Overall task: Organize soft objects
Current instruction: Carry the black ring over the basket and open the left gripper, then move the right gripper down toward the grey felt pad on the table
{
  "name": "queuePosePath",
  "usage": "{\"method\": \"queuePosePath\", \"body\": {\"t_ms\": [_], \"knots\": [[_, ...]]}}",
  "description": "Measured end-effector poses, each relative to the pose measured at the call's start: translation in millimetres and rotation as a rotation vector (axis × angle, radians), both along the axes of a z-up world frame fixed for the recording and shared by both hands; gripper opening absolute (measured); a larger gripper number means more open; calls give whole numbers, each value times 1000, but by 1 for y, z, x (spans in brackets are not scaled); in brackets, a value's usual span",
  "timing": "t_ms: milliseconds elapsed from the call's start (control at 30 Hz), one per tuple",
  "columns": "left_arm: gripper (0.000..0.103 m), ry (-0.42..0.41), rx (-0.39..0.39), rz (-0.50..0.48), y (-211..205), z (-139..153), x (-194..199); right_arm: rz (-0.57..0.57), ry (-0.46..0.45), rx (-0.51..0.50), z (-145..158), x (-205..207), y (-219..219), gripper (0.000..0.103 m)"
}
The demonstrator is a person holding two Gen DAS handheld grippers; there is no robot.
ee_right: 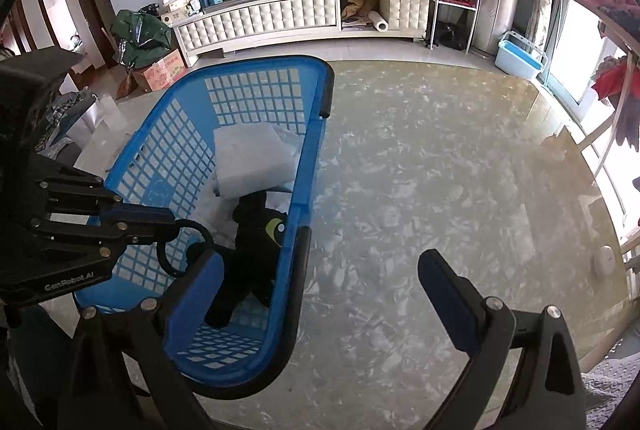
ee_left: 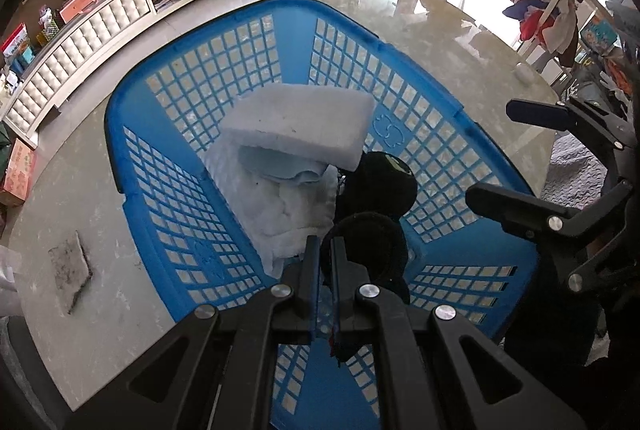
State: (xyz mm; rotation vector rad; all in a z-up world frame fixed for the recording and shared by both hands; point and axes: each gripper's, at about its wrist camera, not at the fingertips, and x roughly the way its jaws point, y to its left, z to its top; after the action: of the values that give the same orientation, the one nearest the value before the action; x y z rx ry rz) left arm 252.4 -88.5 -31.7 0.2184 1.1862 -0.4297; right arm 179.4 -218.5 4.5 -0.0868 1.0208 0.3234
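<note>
1. A grey pad (ee_left: 70,272) lies flat on the marble tabletop (ee_left: 120,330), well to the left of the blue basket (ee_left: 168,190) and outside it. If it counts as one of the soft things, it is not yet sorted.
2. Inside the basket, toward its left and far part, a white foam block (ee_left: 298,122) rests on top of a folded pale blue cloth (ee_left: 280,170) and white padding (ee_left: 288,222). These look already put away.
3. Nearer the basket's right wall sits a black plush toy (ee_right: 256,242), its green eye showing; it is inside the basket, just beside the white pile.
4. The left gripper (ee_left: 326,258) hangs over the basket's near end, jaws pinched narrow on the toy's black loop; so this item seems placed but not let go.
5. The right gripper (ee_right: 320,294) stands just outside the basket's right wall, jaws wide and holding nothing.
6. Right of the basket the tabletop shows no other soft thing; judging so, the task is near its end.
</note>
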Motion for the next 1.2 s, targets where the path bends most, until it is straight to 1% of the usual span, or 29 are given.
{"method": "queuePosePath", "body": {"t_ms": [300, 367, 400, 433, 467, 533, 600, 633, 700, 800, 867, 900, 1000, 1100, 1200], "knots": [[5, -13, 8, 22, 5, 4, 6, 9, 19, 17, -3, 1, -1, 98], [13, -12, 4, 31, 7, 3, 6, 11, 21, 20, -3, 2, 0, 98], [30, -14, 4, 38, 8, 3, 7, 13, 23, 21, -4, 2, 0, 98], [45, -15, 2, 41, 10, 3, 7, 15, 25, 22, -4, 2, 0, 98], [50, -19, -12, 37, 11, 3, 6, 17, 27, 23, -4, 2, 1, 98], [67, -27, -31, 37, 11, 6, 6, 21, 30, 24, -4, 2, 2, 98], [77, -42, -28, 39, 11, 10, 5, 24, 31, 24, -4, 1, 3, 98], [80, -50, -28, 40, 11, 13, 4, 25, 31, 23, -3, 1, 2, 98], [80, -62, -25, 43, 12, 17, 1, 24, 31, 24, -3, 1, 3, 98], [84, -90, -7, 50, 16, 25, -5, 22, 23, 26, 2, -1, 3, 98], [84, -105, -6, 55, 19, 29, -10, 21, 17, 31, 6, -3, 4, 98], [85, -117, -7, 59, 22, 34, -14, 22, 15, 33, 7, -3, 5, 98], [90, -147, -4, 73, 30, 43, -22, 27, 8, 37, 13, -7, 10, 98], [92, -178, -5, 92, 40, 53, -32, 38, -2, 37, 20, -10, 16, 98], [103, -208, 2, 118, 53, 61, -42, 52, -12, 32, 25, -14, 23, 98]]}}
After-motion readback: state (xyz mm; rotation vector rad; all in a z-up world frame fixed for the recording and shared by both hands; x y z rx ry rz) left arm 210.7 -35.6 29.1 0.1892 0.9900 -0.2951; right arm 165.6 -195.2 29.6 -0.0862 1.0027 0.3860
